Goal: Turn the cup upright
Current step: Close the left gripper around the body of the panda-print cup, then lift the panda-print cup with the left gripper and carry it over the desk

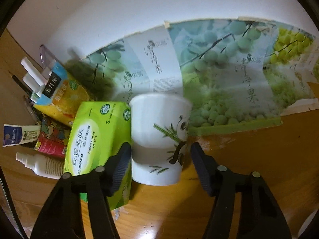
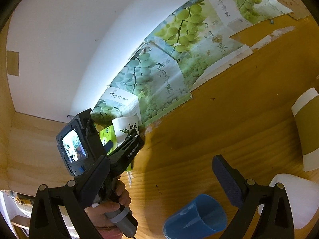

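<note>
between the spread fingers of the left gripper (image 1: 160,159) stands the white panda paper cup (image 1: 159,139), mouth up on the wooden table (image 1: 249,149), its left side against one pad, the other pad just clear. a green tissue pack (image 1: 95,139) crowds the left; bare wood lies right. the right gripper (image 2: 159,195) hangs released above a tipped blue cup (image 2: 195,217).

We see the left tool (image 2: 130,134) at the panda cup (image 2: 127,128), which stands rim-up by the green tissue pack (image 2: 108,137) against the wall. Our right tool (image 2: 159,181) hangs spread wide over the wooden surface (image 2: 229,119). A blue cup (image 2: 196,217) lies on its side between its fingers (image 2: 227,181).
</note>
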Motion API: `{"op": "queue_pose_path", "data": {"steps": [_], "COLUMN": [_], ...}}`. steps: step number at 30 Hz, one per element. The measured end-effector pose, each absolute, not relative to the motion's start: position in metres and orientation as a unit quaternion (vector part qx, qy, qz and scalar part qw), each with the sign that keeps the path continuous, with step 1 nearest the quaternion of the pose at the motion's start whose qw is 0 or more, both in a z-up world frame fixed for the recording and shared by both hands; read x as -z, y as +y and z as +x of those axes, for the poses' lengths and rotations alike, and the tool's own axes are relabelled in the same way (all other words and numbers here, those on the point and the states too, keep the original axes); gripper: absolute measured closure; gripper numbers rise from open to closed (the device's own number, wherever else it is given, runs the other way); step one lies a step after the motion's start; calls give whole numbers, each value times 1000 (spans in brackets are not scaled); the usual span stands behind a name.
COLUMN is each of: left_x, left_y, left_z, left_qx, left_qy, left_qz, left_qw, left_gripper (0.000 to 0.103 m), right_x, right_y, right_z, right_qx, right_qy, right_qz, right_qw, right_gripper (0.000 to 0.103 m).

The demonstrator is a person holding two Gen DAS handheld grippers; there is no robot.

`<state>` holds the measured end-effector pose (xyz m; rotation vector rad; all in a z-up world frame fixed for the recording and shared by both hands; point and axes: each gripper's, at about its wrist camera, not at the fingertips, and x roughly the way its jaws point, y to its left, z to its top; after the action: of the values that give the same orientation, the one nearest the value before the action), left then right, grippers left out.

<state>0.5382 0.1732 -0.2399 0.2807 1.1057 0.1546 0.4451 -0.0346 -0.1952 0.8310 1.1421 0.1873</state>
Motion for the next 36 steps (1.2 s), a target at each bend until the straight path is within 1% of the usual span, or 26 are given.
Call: {"op": "queue_pose_path", "data": {"steps": [12,16,22,26,30,36], "left_x": [241,223,204,189,163,135], "left_y": [175,172,164,162,160,152], "left_z": [546,539,525,516,497,470], "left_qx": [-61,-51,-41,-30,-22,-23], "left_qy": [524,524,511,508,495,475], "left_qz": [116,97,103,90,71,78], "left_qw": [841,844,852,856,866,876], "left_gripper": [41,41,41,41,41,41], "right_x": [199,199,194,186,176,162], "right_y": [-40,-43,-48,-52,-58,-68], "right_z": [440,437,432,426,419,405], "right_qx": [-84,-83,-86,-90,-99,-124], "right_qy": [521,522,522,516,510,506], "right_qz": [398,403,409,406,406,409], "right_qw": [750,747,744,749,752,749], "right_gripper": [0,0,0,0,0,0]}}
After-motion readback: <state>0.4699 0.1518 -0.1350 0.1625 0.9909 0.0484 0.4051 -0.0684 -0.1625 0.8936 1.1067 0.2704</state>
